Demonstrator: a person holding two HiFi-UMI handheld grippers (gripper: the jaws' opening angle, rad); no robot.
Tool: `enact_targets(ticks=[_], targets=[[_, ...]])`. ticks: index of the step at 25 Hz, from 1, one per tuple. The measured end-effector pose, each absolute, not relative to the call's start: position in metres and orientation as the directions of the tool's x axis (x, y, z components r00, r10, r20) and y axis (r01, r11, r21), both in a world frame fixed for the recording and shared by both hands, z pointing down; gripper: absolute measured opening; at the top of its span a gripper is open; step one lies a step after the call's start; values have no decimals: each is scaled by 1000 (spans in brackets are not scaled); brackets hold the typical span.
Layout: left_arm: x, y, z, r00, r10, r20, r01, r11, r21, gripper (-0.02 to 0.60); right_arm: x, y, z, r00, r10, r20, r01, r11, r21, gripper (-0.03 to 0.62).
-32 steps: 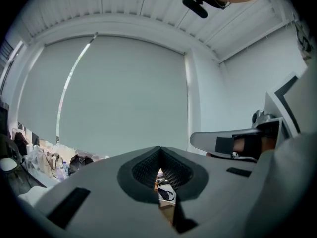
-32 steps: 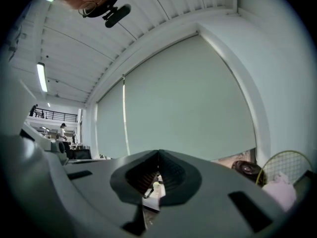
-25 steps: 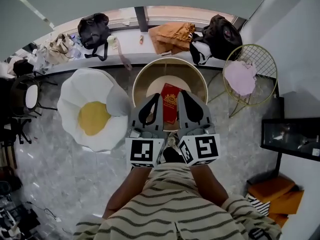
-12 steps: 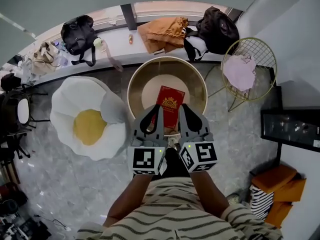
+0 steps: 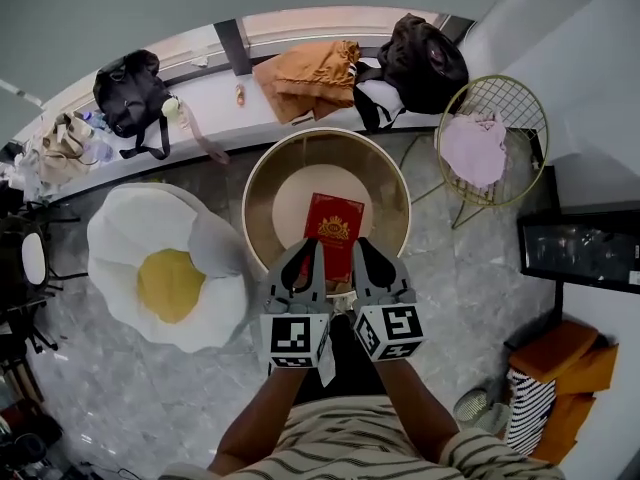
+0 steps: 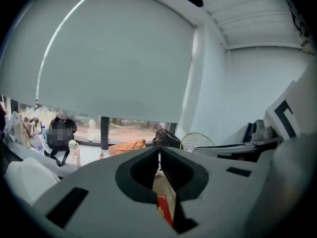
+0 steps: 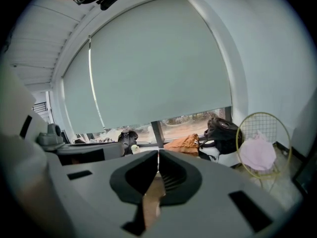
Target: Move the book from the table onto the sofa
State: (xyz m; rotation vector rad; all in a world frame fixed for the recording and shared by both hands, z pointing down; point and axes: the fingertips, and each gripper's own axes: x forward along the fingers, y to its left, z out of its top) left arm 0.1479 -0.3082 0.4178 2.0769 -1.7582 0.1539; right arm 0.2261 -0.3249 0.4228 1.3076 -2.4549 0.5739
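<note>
The book (image 5: 333, 230), red with a gold emblem on its cover, lies flat on the cream top of the round table (image 5: 325, 134), towards the side nearest the person, well apart from the sofa

A long pale window ledge (image 5: 215, 103) curves across the far side of the room. The sofa (image 5: 118, 253), a white floor seat shaped like a fried egg with a yellow middle, sits on the marbled floor just left of the table. The table has a tall gold wall around its top. To its right stands a gold wire chair (image 5: 520, 103) with a pink cloth (image 5: 474, 148) in it. On the ledge lie a dark brown backpack (image 5: 425, 56), an orange garment (image 5: 305, 68) and a black bag (image 5: 128, 93).

The left gripper (image 5: 316, 244) and right gripper (image 5: 356, 244) are held side by side over the near rim of the table, tips pointing at the book's near edge. I cannot tell whether they touch it. Both are clenched with nothing between the jaws: in the left gripper view the tips (image 6: 159, 150) meet, and in the right gripper view the tips (image 7: 158, 153) also meet
</note>
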Motion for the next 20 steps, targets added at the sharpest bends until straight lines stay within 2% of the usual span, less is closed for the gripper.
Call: enact_targets(ticks=[12,20], targets=[[148,-317,511,209,-873,440,-962,-104,251,6,247,-339,515,-458,-722,519,-888,404,-221,14],[159,-326,554,256,-857,447,-946,-126,300,6,253,-341,563,-458,-703,544,-888,396,-235,14]])
